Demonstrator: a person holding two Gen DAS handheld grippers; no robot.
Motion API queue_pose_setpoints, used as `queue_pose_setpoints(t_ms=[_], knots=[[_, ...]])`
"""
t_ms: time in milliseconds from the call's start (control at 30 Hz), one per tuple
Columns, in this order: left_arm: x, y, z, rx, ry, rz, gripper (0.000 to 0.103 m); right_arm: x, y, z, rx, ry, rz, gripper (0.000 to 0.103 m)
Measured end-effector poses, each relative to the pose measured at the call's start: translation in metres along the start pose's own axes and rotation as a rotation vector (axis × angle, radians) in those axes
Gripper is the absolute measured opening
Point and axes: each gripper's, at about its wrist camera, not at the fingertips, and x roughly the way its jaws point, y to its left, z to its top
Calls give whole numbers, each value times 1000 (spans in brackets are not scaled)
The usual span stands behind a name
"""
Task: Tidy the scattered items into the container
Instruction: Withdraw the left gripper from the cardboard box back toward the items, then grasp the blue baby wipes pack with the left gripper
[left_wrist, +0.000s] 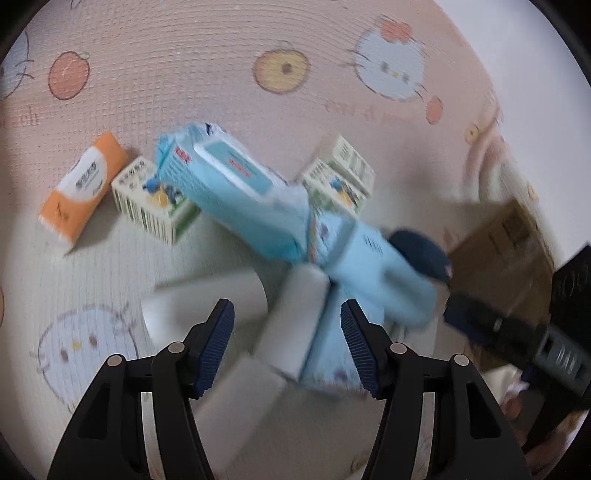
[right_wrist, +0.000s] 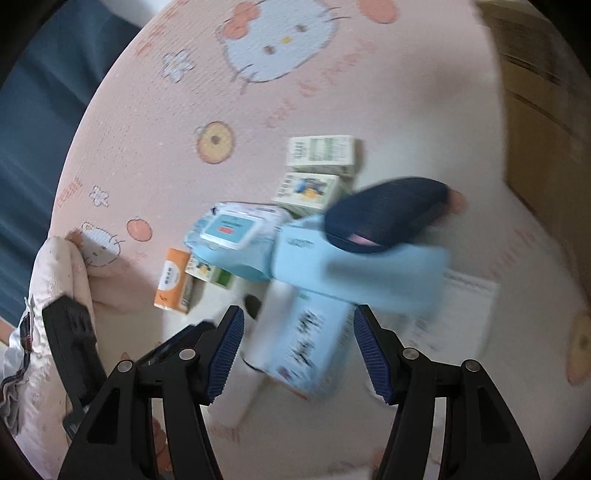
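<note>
Both sets of fingers stand wide apart, empty: left gripper (left_wrist: 287, 345), right gripper (right_wrist: 298, 349). Under them a cartoon mat (left_wrist: 184, 74) carries a blurred heap: wipes pack (left_wrist: 236, 192), blue boxes (right_wrist: 314, 339), cartons (right_wrist: 321, 149), orange pack (left_wrist: 79, 188). The cardboard container (left_wrist: 506, 258), perhaps, sits beside it.

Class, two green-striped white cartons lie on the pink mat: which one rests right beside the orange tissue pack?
The green-striped white carton at the left, next to the orange tissue pack; the other carton lies beyond the blue wipes pack.
</note>
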Motion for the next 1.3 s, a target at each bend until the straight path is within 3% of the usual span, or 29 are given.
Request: queue_pose_setpoints(t_ms=[133, 267, 433, 600, 700, 800, 900, 933, 967, 1033, 1133, 1200, 1300], knots=[[6, 20, 35, -21, 11, -3, 66, 32, 18, 13, -5, 29, 38, 60], [13, 41, 67, 13, 50, -4, 68, 59, 26, 20, 81, 58, 73, 60], [17, 75, 104, -93, 28, -20, 68, 85, 26, 23, 244, 57, 156, 60], [23, 81, 125, -112, 12, -15, 68, 108, 27, 29, 284, 52, 123, 57], [34, 80, 131, -110, 31, -11, 68, 120, 24, 34, 334, 26, 138, 57], [49, 82, 134, -113, 59, 50, 68, 124, 30, 44, 306, 3, 96, 57], [58, 83, 131, -136, 71, 65, 67, 125, 32, 48, 324, 15, 65, 57], [61, 84, 129, -144, 73, 62, 64, 126, 33, 46, 345, 23, 82, 57], [63, 85, 127, -145, 78, 66, 50, 126, 31, 42, 376, 38, 142, 56], [63, 82, 119, -119, 62, 73, 49, 126, 31, 35, 396, 39, 163, 56], [61, 82, 108, -72, 41, 83, 47, 129, 27, 24, 415, 42, 104, 52], [62, 86, 106, -87, 44, 54, 47, 137, 23, 20, 413, 69, 60, 52], [66, 98, 107, -145, 54, -7, 47, 144, 17, 21, 425, 60, 75, 51]])
